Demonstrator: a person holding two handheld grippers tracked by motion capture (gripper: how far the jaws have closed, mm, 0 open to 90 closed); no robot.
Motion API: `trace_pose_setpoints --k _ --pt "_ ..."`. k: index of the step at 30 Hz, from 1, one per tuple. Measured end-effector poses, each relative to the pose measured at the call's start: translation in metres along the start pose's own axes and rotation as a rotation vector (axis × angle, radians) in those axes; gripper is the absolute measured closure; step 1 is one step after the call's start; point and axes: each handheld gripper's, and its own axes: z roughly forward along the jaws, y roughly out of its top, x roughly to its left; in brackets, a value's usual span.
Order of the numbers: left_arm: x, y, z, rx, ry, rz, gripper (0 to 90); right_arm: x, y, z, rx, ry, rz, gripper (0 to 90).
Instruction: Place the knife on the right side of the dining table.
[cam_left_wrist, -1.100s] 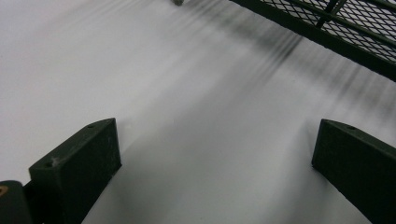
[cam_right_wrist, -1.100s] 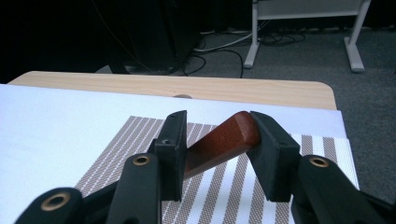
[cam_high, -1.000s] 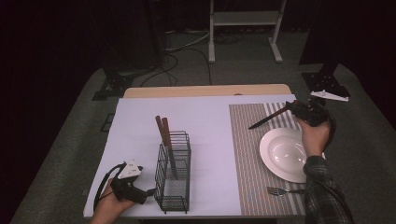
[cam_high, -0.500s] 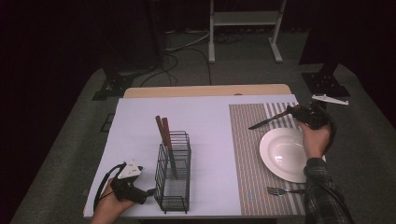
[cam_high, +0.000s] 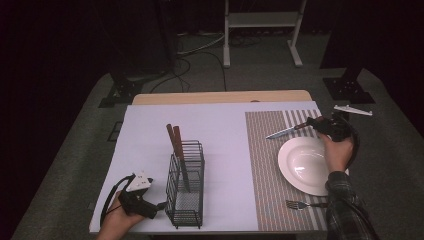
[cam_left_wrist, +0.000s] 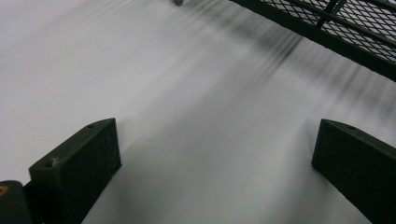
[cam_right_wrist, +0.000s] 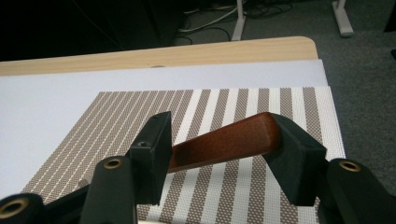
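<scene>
My right gripper (cam_high: 311, 123) is shut on the brown wooden handle of a table knife (cam_high: 283, 132), held just above the striped placemat (cam_high: 265, 150) beyond the white plate (cam_high: 289, 170). The blade points left. In the right gripper view the handle (cam_right_wrist: 229, 142) lies crosswise between the jaws of the right gripper (cam_right_wrist: 224, 133), over the placemat (cam_right_wrist: 210, 105). My left gripper (cam_high: 159, 205) rests open on the white table cover at the front left, beside a black wire cutlery basket (cam_high: 186, 200). Nothing is between the jaws of the left gripper (cam_left_wrist: 210, 140); the basket's edge (cam_left_wrist: 336, 28) is ahead.
Two wooden-handled utensils (cam_high: 175, 140) stand in the basket. A fork (cam_high: 300, 204) lies on the placemat near the front edge, below the plate. The wooden table edge (cam_high: 220, 96) runs along the back. A metal stand (cam_high: 260, 20) is on the floor beyond.
My right gripper has sunk slightly toward the placemat with the knife. The left gripper has stayed where it was.
</scene>
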Motion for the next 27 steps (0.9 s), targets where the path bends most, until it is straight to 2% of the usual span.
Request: trace_pose_setpoints --k 27 --pt "0.0 0.0 0.0 0.0 0.0 0.0 0.0 -0.011 -0.012 0.011 0.109 -0.032 0.045 30.7"
